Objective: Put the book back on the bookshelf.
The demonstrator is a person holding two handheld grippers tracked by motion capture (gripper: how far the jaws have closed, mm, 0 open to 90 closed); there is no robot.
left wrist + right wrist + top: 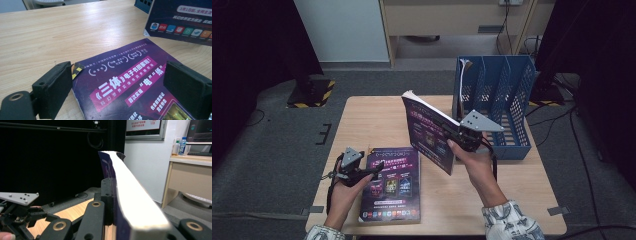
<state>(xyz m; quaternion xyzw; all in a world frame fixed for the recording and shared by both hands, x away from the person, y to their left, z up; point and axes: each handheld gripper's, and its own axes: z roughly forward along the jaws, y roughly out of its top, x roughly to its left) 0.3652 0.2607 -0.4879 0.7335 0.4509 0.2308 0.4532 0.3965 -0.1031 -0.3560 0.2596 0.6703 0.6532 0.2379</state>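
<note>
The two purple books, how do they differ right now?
The lifted book is clamped in the right gripper and tilted above the table; the flat book lies cover up on it. The left gripper sits open by the flat book's corner, not gripping. Both share the same purple cover design.

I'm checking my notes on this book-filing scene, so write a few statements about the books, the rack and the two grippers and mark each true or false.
1. The right gripper is shut on a purple-covered paperback book held up off the table. True.
2. The left gripper clamps the second purple paperback lying flat. False: its jaws stand open, at the flat book's upper left corner.
3. The blue perforated plastic file rack stands at the far right of the light wooden table. True.
4. All the rack's slots stand bare. False: something white-edged already stands in its leftmost slot.
5. The flat book lies cover up. True.
</note>
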